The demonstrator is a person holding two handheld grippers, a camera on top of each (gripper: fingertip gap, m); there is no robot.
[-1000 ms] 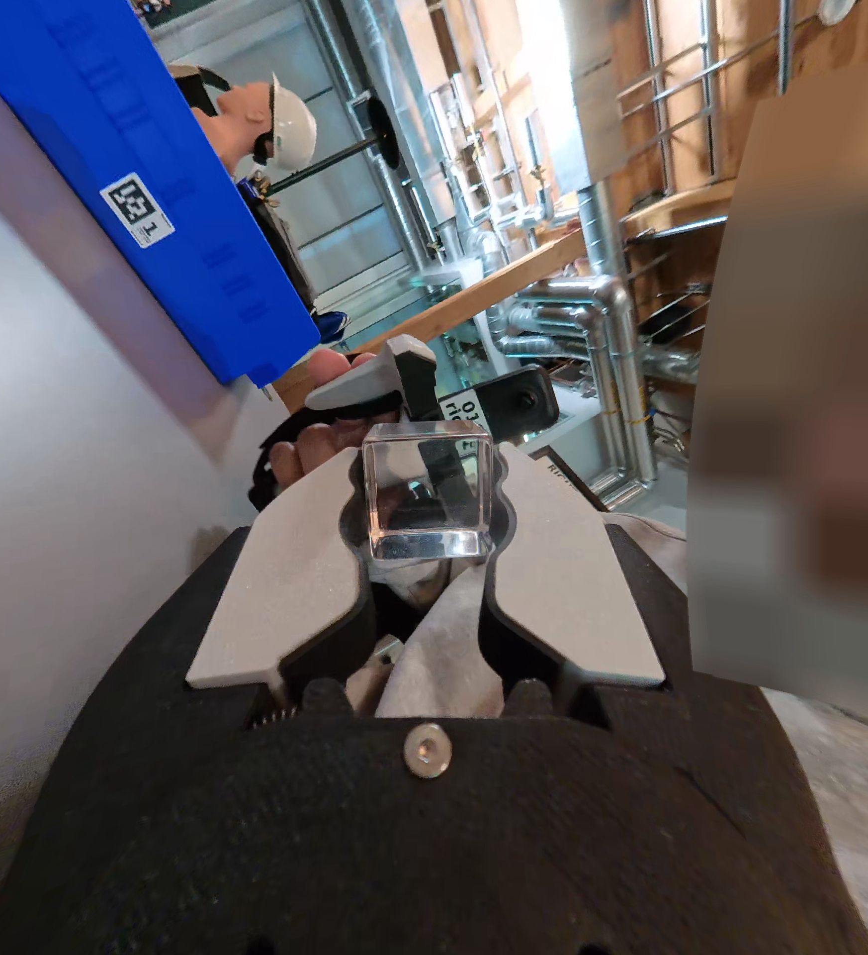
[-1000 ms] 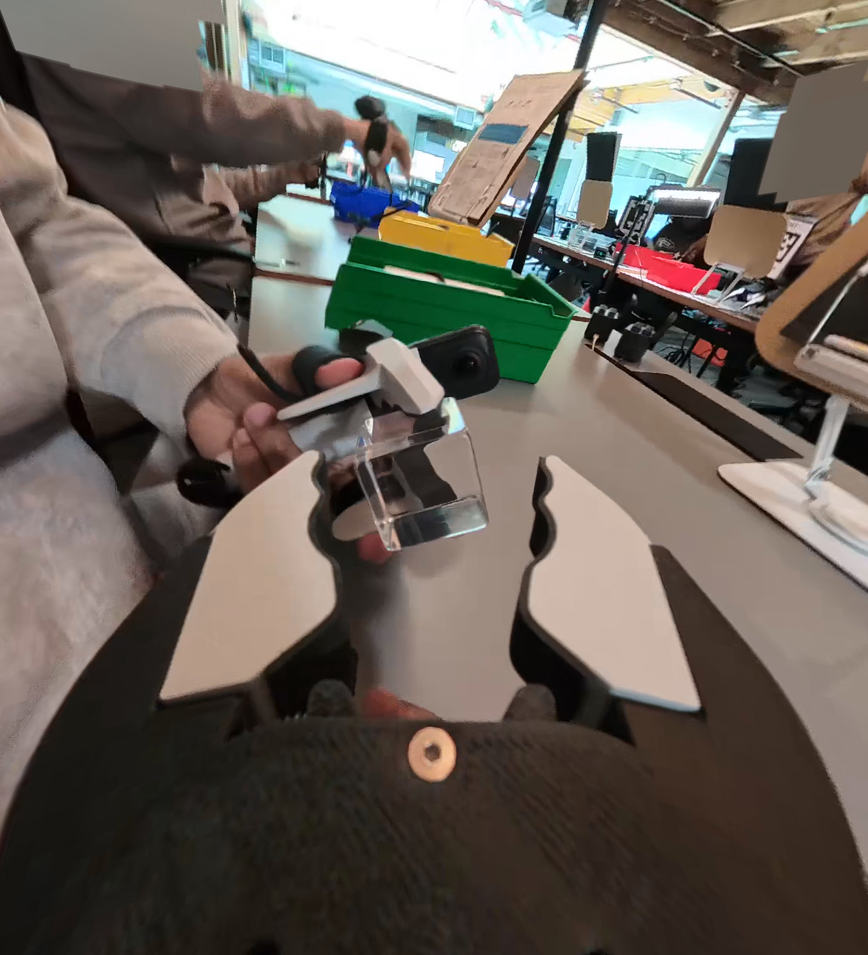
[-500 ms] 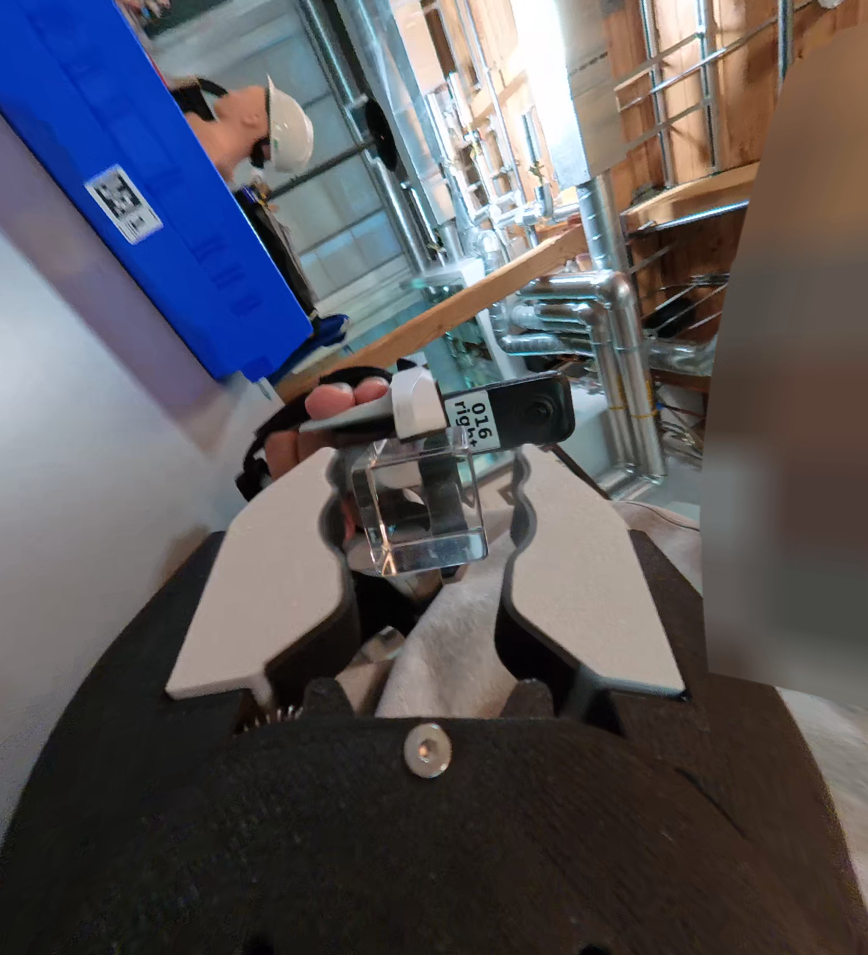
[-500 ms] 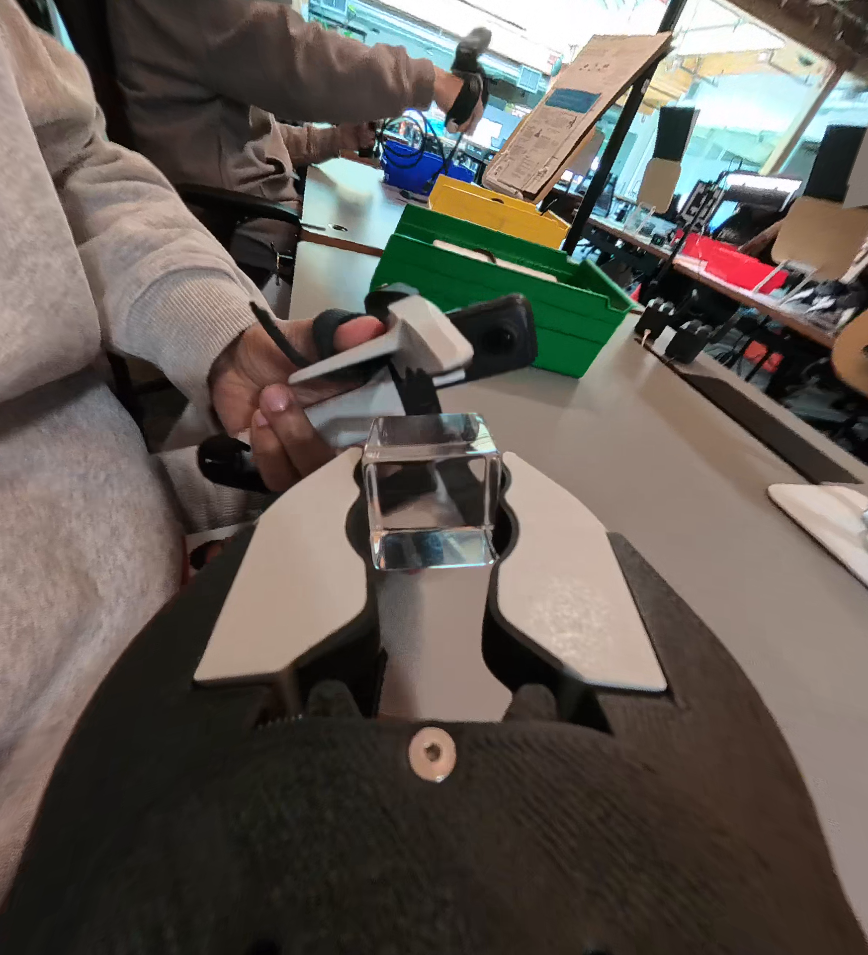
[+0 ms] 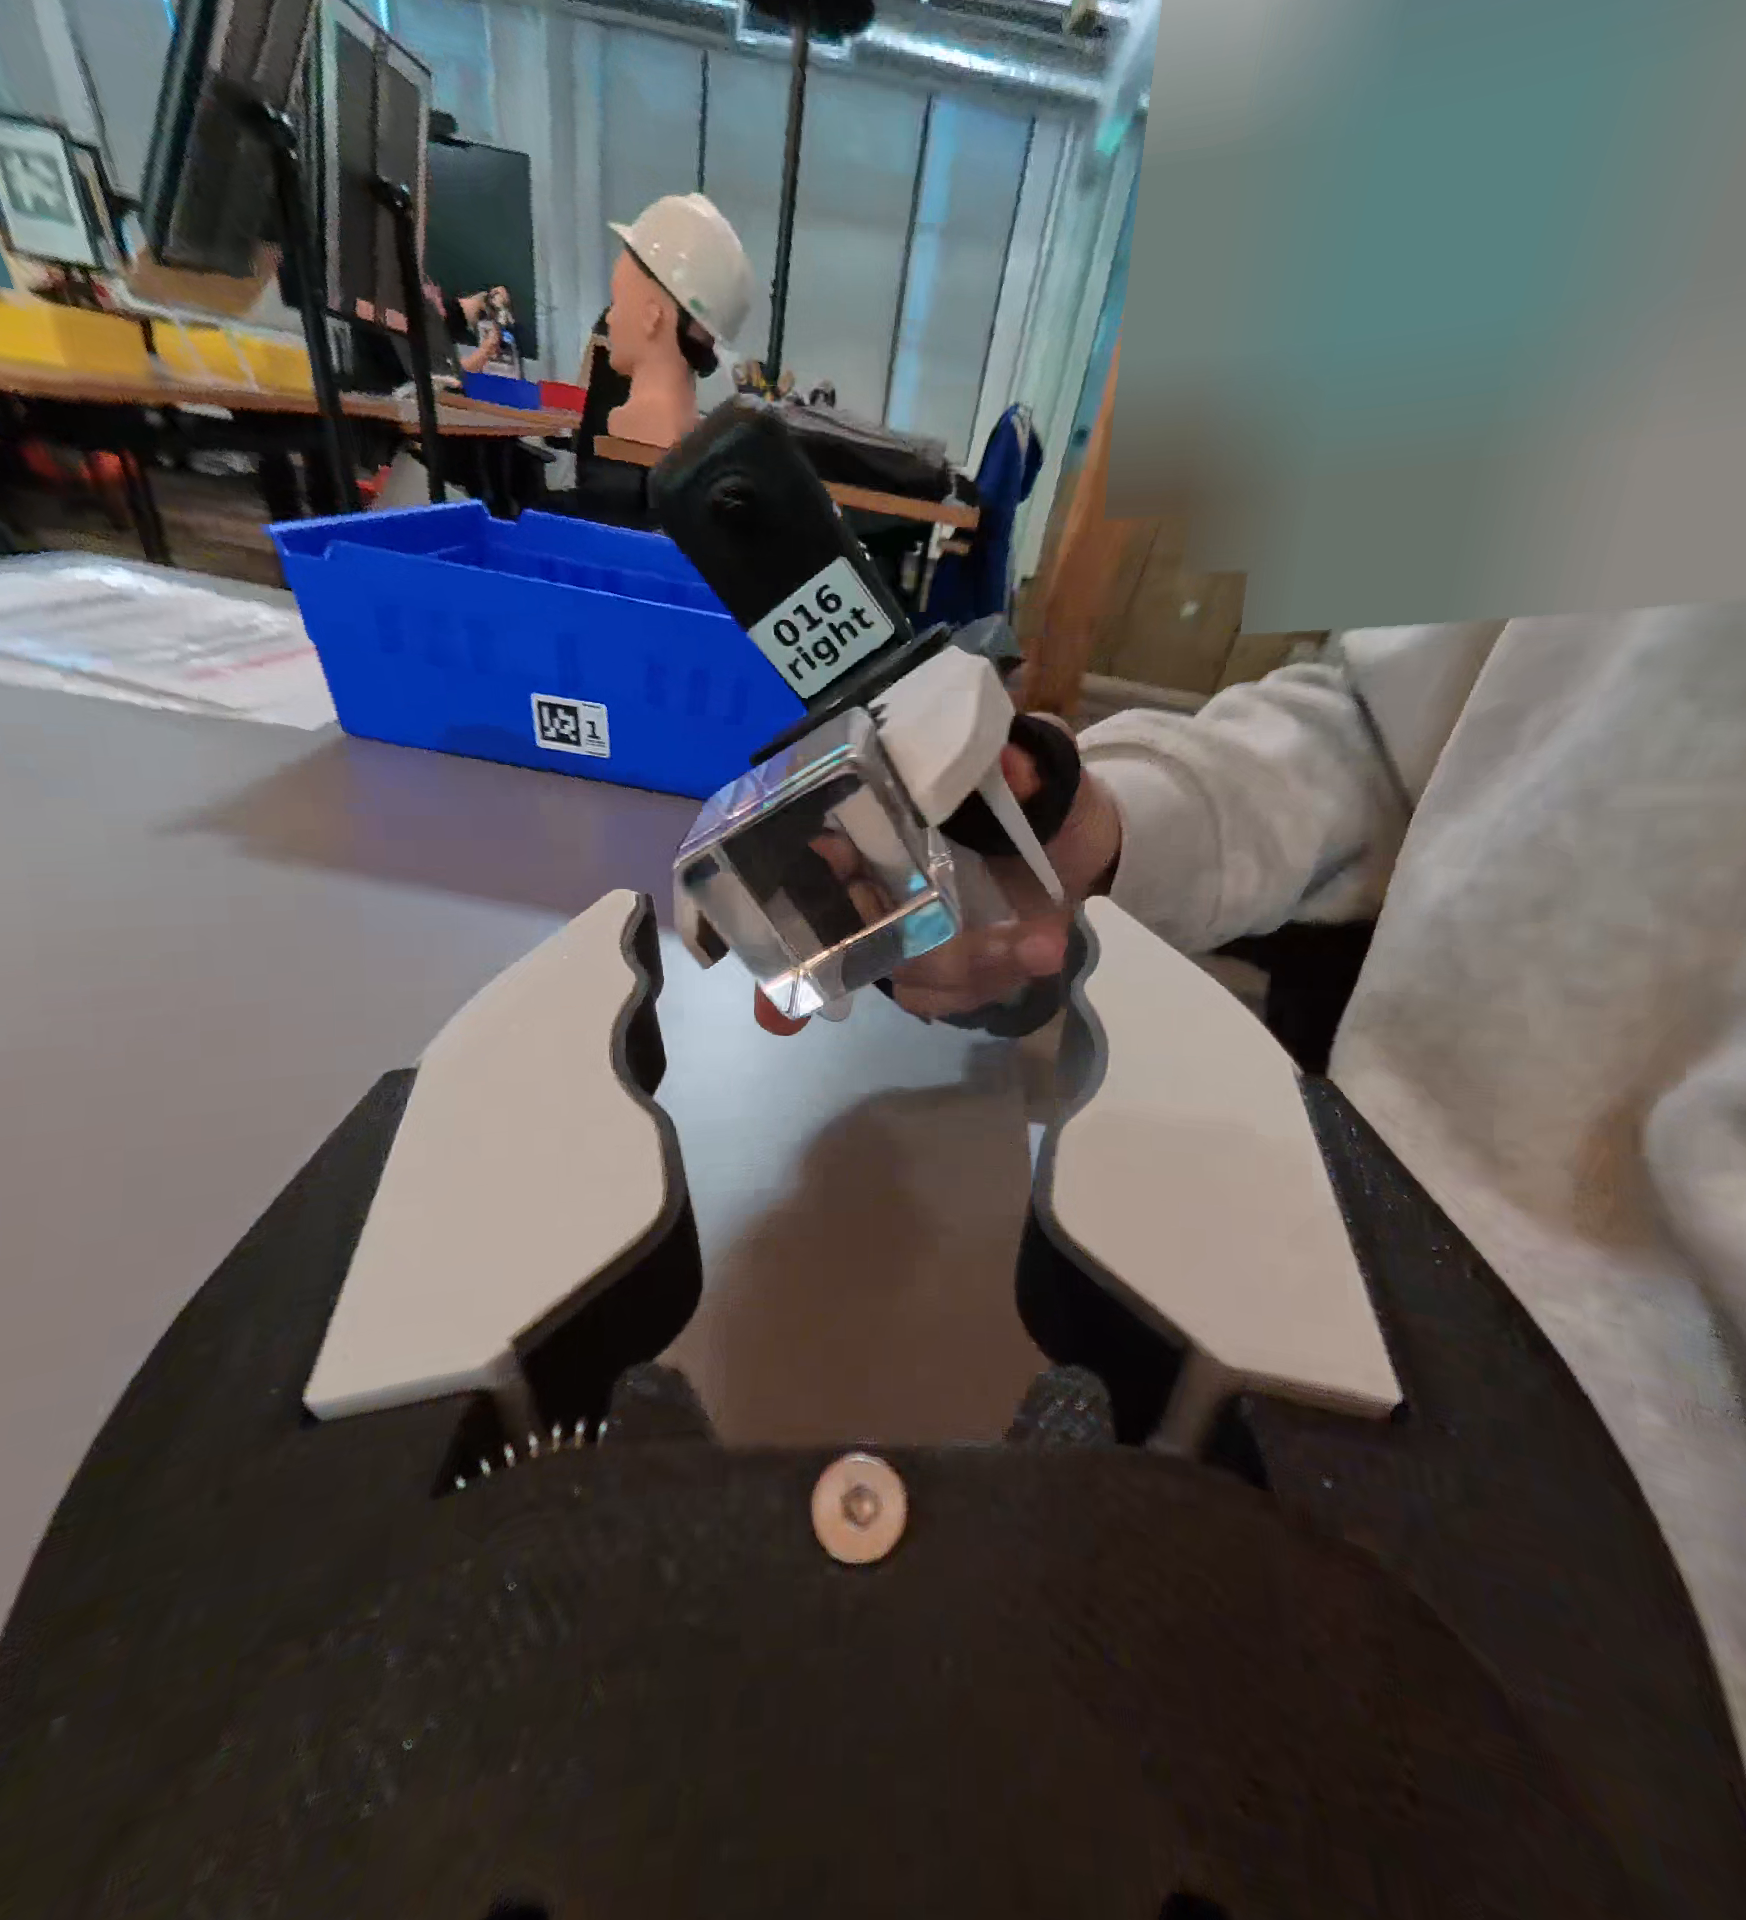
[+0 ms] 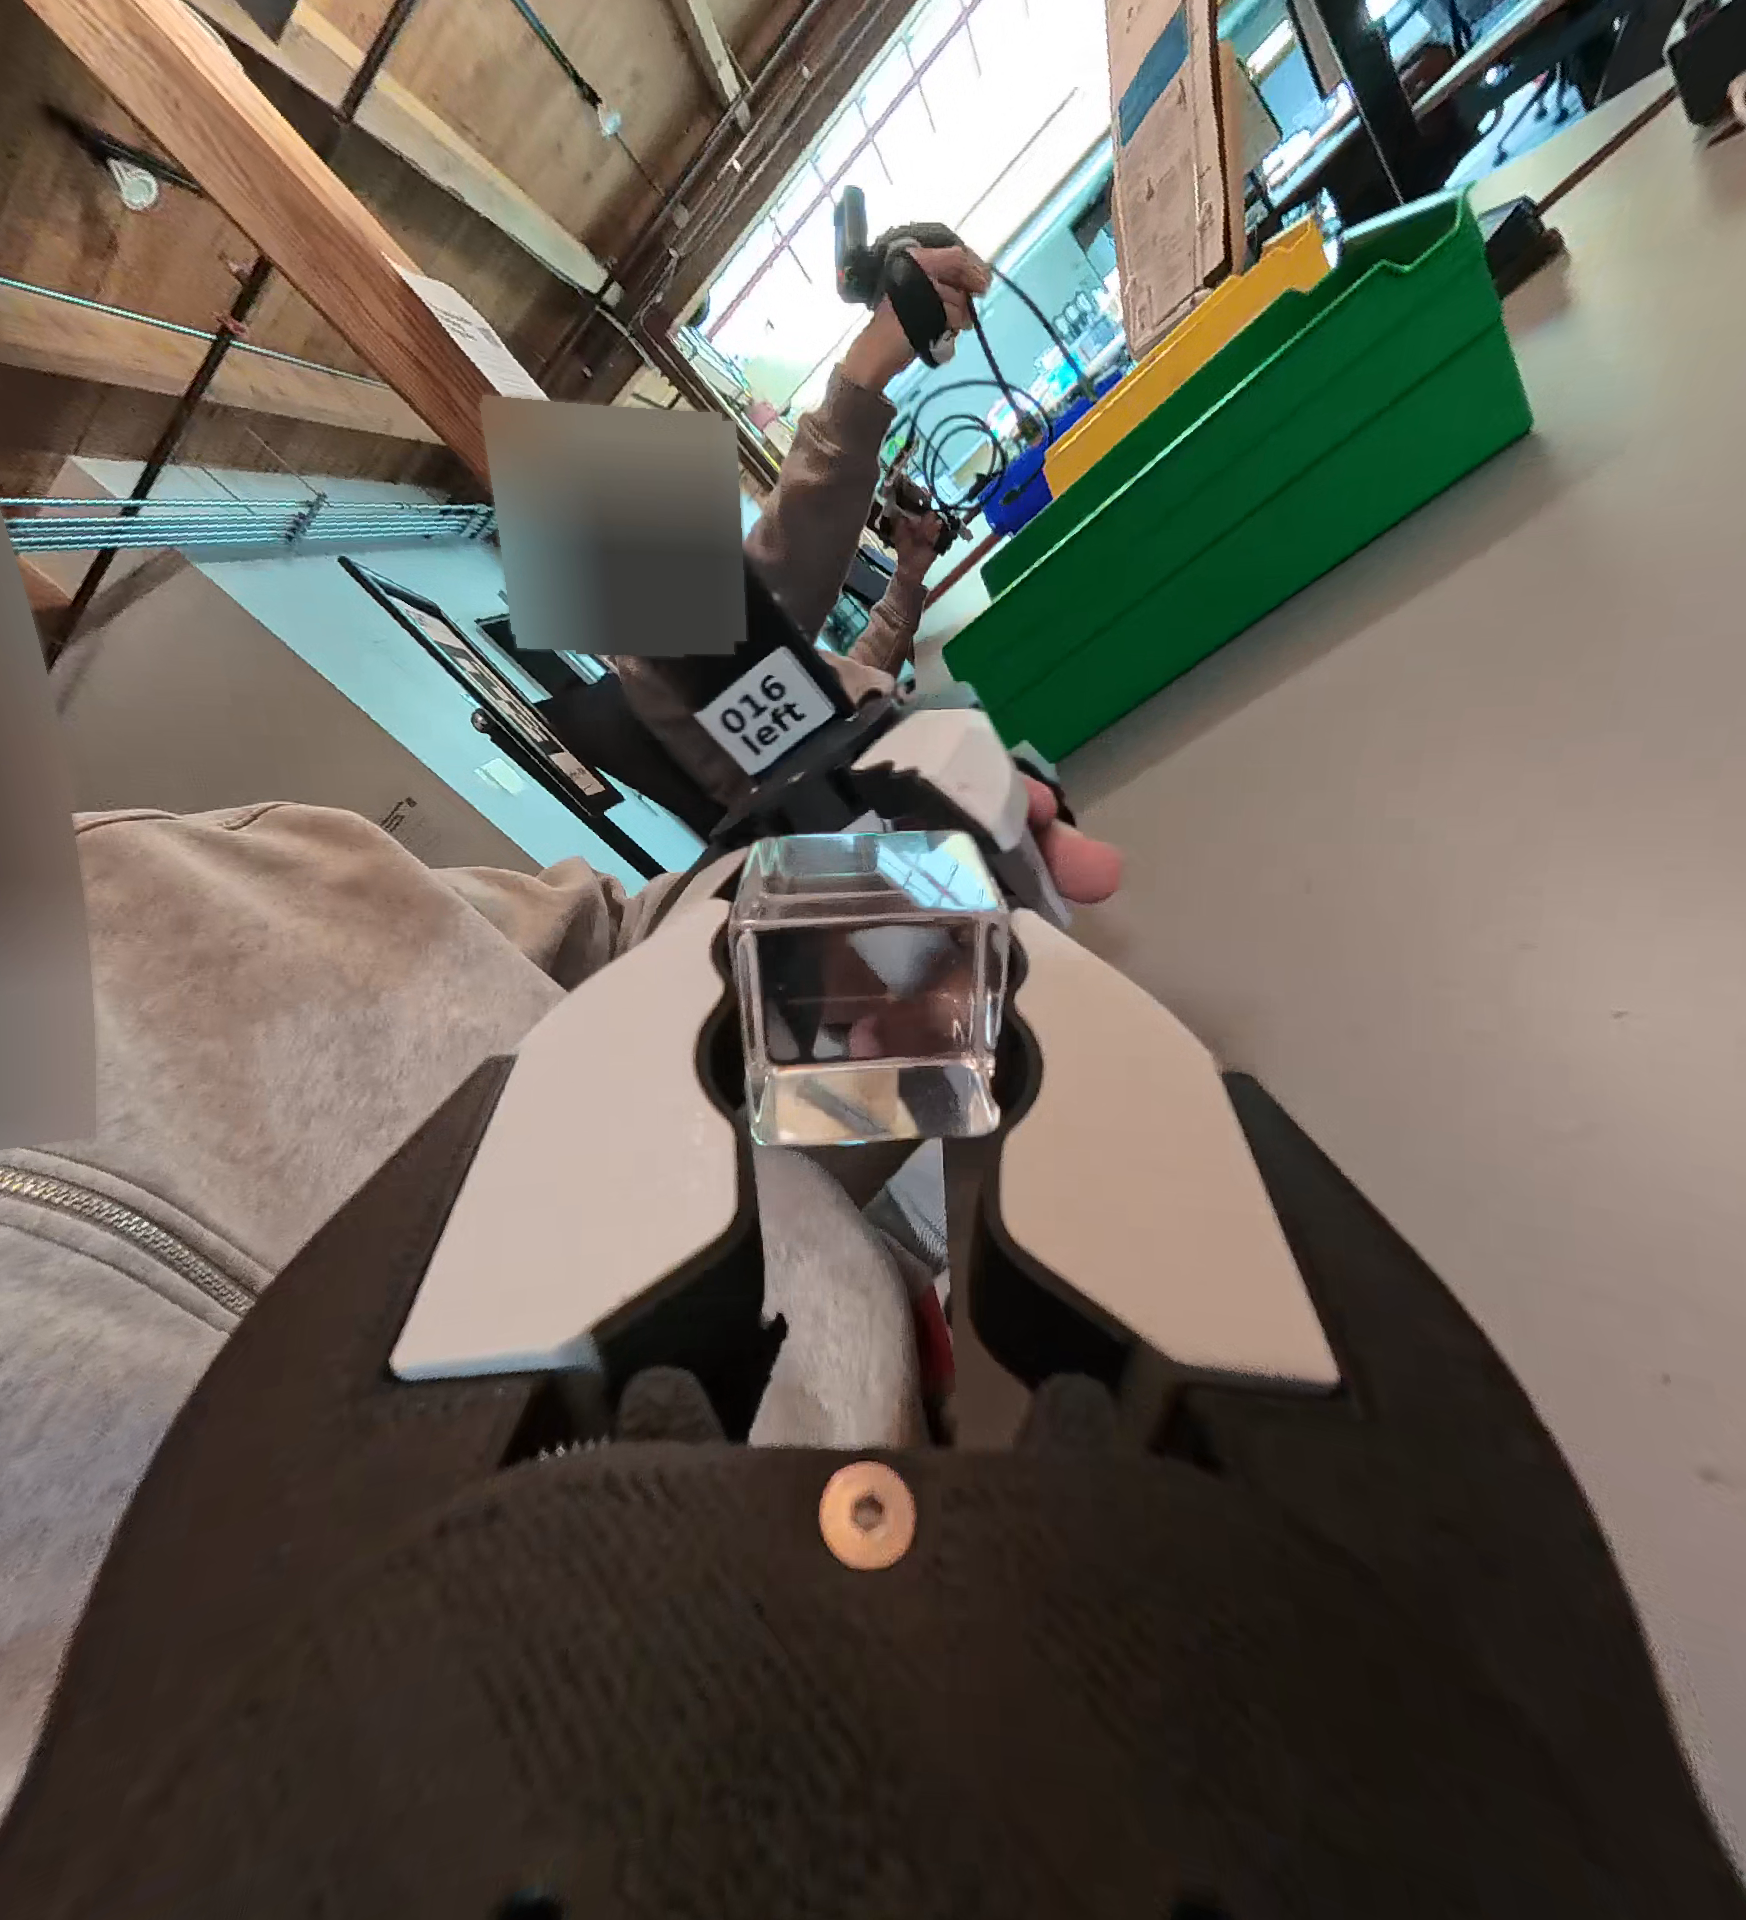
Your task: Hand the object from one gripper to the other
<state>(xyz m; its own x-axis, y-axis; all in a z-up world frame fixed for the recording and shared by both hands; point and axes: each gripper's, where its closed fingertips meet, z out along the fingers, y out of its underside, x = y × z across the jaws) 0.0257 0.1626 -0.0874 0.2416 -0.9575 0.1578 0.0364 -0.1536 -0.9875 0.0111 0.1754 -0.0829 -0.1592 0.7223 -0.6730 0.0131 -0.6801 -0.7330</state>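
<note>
The object is a clear glass-like cube (image 6: pixel 869 997). My right gripper (image 6: pixel 869 935) is shut on it, with a white finger pressed against each side. In the left wrist view the cube (image 5: pixel 817 894) hangs tilted above the grey table (image 5: pixel 173 935), held by the right gripper (image 5: pixel 942 727) in a hand with a light sleeve. My left gripper (image 5: pixel 858 935) is open and empty, its fingertips just short of the cube and not touching it. The left gripper (image 6: pixel 952 769) shows just behind the cube in the right wrist view.
A blue bin (image 5: pixel 536 644) stands on the table behind the cube. A green bin (image 6: pixel 1264 499) and a yellow bin (image 6: pixel 1191 343) stand farther along the table (image 6: pixel 1471 935). A mannequin head with a white hard hat (image 5: pixel 682 301) and another person's raised arm (image 6: pixel 900 281) are in the background. The tips of both grippers are at nearly the same place.
A second ago my left gripper held the cube and my right was open. The right then shut on it; the left has opened wide and drawn back. Both views have turned.
</note>
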